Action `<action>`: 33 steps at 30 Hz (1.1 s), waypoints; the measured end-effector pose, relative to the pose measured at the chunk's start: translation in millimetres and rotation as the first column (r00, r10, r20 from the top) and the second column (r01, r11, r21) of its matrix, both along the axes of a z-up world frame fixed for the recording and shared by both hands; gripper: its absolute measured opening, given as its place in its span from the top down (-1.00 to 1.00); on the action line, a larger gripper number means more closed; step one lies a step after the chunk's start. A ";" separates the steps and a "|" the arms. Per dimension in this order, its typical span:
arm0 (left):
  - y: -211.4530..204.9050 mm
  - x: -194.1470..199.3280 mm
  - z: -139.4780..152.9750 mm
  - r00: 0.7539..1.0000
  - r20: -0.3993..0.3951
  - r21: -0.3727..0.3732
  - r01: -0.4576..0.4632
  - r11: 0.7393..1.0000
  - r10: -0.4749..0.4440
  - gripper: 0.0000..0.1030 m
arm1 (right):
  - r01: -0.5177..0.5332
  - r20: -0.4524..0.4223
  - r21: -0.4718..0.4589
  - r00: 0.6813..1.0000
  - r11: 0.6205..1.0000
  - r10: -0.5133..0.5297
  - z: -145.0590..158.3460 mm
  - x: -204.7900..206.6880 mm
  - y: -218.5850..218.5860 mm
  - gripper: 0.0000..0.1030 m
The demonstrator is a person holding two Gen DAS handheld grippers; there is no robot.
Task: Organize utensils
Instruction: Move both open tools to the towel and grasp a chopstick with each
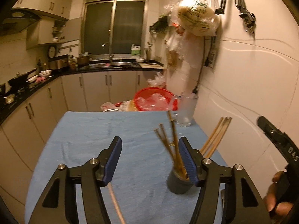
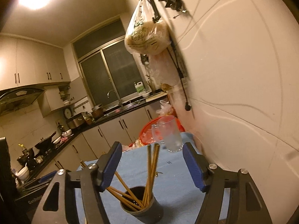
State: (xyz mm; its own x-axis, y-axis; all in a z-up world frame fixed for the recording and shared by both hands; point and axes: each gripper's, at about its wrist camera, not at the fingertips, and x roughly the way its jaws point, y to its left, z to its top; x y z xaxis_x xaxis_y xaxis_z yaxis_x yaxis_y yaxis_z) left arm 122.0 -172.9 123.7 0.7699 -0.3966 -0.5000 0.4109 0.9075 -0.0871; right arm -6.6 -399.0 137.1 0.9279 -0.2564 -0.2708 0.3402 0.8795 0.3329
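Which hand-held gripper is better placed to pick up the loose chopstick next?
Left. The loose chopstick lies on the blue cloth just below the open left hand-held gripper; the open right hand-held gripper faces the cup.

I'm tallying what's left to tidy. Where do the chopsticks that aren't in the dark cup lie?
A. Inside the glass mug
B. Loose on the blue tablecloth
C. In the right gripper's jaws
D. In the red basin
B: besides those in the dark cup, loose chopsticks lie on the blue tablecloth, one more near the left gripper.
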 end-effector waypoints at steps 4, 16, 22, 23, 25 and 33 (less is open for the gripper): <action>21.4 -3.9 -6.2 0.998 -0.019 -0.005 -0.052 0.999 0.052 -0.38 | 0.011 -0.035 0.007 0.999 1.000 -0.011 -6.5 -8.3 6.5 -0.40; 94.6 -9.9 -52.9 0.970 -0.117 0.060 -0.209 0.976 0.215 -0.49 | -0.126 -0.144 -0.085 0.983 0.988 0.113 -38.3 -25.3 64.3 -0.50; 132.4 -3.4 -87.4 0.938 -0.234 0.068 -0.247 0.967 0.256 -0.49 | -0.234 -0.217 -0.099 0.954 0.967 0.209 -61.7 -21.4 101.9 -0.50; 139.9 -0.7 -94.4 0.927 -0.261 0.072 -0.259 0.963 0.269 -0.49 | -0.256 -0.234 -0.101 0.945 0.961 0.228 -66.4 -19.3 109.0 -0.50; 153.1 6.4 -107.8 0.905 -0.320 0.075 -0.272 0.959 0.282 -0.49 | -0.305 -0.279 -0.101 0.922 0.947 0.267 -75.6 -12.8 121.3 -0.50; 166.6 46.8 -145.8 0.808 -0.556 -0.006 -0.240 0.971 0.197 -0.44 | -0.391 -0.369 -0.012 0.857 0.920 0.360 -101.8 11.1 139.3 -0.50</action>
